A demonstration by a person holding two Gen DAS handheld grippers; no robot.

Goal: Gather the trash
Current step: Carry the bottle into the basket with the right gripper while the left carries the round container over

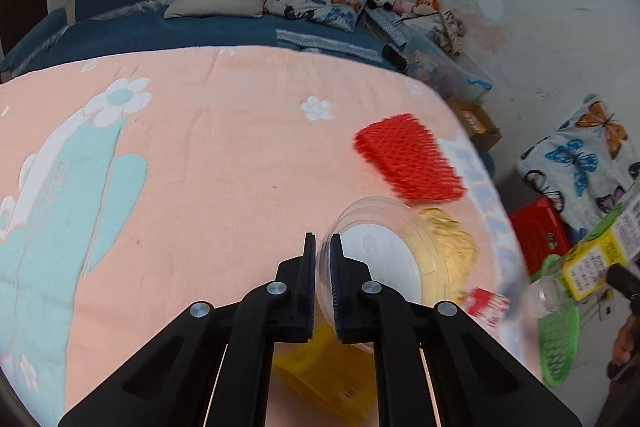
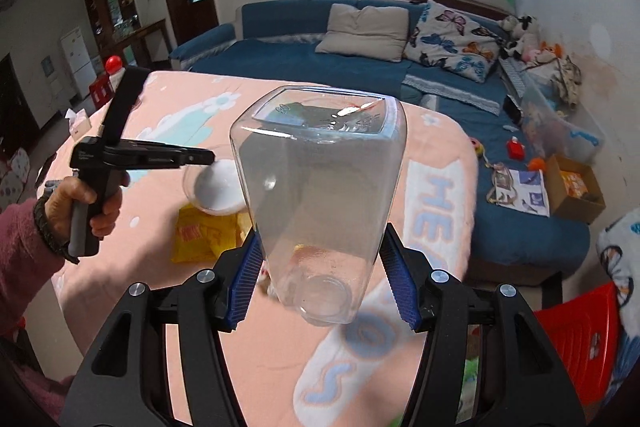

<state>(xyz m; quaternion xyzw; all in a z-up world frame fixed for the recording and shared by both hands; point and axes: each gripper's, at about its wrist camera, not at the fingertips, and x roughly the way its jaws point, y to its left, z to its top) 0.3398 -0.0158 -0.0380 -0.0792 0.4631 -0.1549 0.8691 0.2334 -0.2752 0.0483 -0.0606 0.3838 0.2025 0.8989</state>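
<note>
Only big pale-blue letters on the pink blanket (image 2: 224,355) read clearly — "HE" — then "OS" lower down.

Black left gripper (image 1: 323,247) and right gripper (image 2: 320,267), silver screws, blue ribbed pads (image 2: 244,275); hand (image 2: 86,203), maroon sleeve, dark braided wristband.

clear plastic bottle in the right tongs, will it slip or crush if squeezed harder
The clear plastic bottle looks empty, so probably light. Its thin, smooth walls may flex or dent under more pressure. The right tongs grip its tapered lower part, so it could slide, though the ribbed pads should help.
</note>
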